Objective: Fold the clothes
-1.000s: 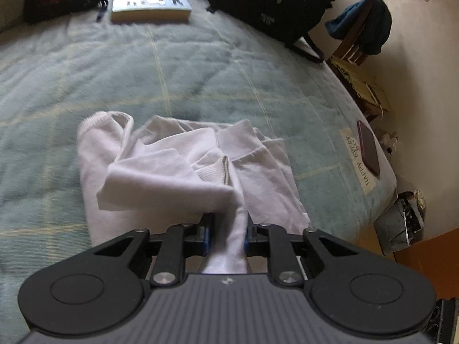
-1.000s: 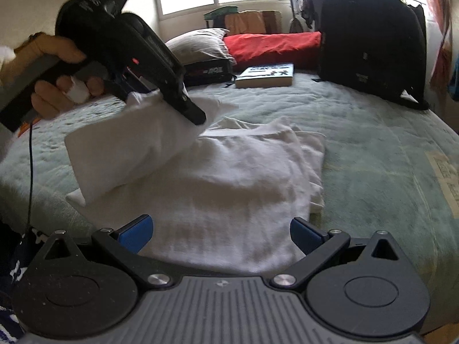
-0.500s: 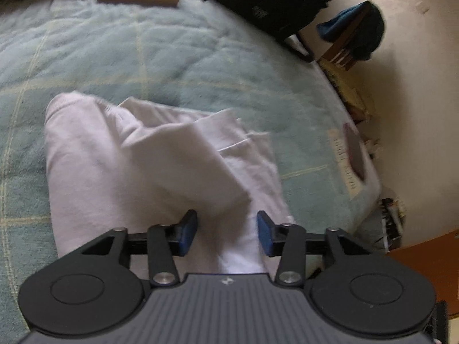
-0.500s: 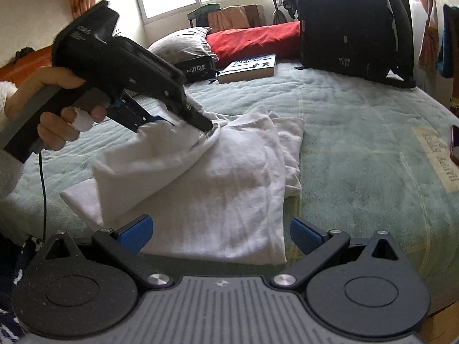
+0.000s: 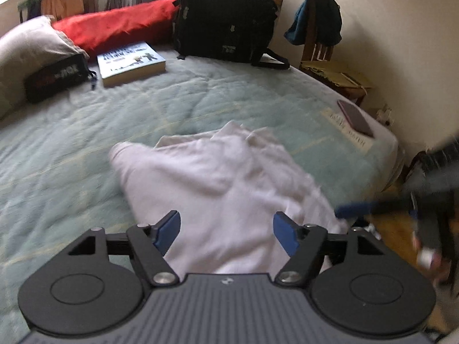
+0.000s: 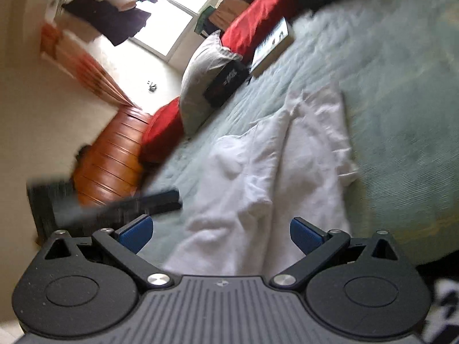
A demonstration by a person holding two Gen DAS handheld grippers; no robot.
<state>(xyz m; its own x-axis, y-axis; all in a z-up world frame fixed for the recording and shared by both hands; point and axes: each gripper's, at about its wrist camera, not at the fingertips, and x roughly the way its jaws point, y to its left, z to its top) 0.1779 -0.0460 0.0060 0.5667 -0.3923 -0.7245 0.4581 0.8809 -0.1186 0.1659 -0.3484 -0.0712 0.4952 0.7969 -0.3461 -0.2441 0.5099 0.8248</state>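
A white garment (image 5: 223,177) lies loosely folded and rumpled on the green bedspread (image 5: 86,143). My left gripper (image 5: 226,233) hovers open over its near edge, with nothing between the blue pads. One blurred blue finger (image 5: 355,209) of the right gripper shows at the garment's right edge. In the tilted right wrist view the same garment (image 6: 272,172) stretches away from my open right gripper (image 6: 221,235), which holds nothing. A dark blurred finger (image 6: 160,197) of the left gripper sits just left of the cloth.
A book (image 5: 130,63), a black pouch (image 5: 57,78) and a black backpack (image 5: 226,17) lie at the far side of the bed, with red cushions (image 5: 114,28) behind. A phone (image 5: 355,117) rests near the right edge. A chair (image 5: 318,43) draped with clothes stands beyond the bed.
My left gripper let go of the folded-over cloth, opened wide and drew back. The fold now lies flat. The right gripper's view has tilted sharply and is blurred by motion.
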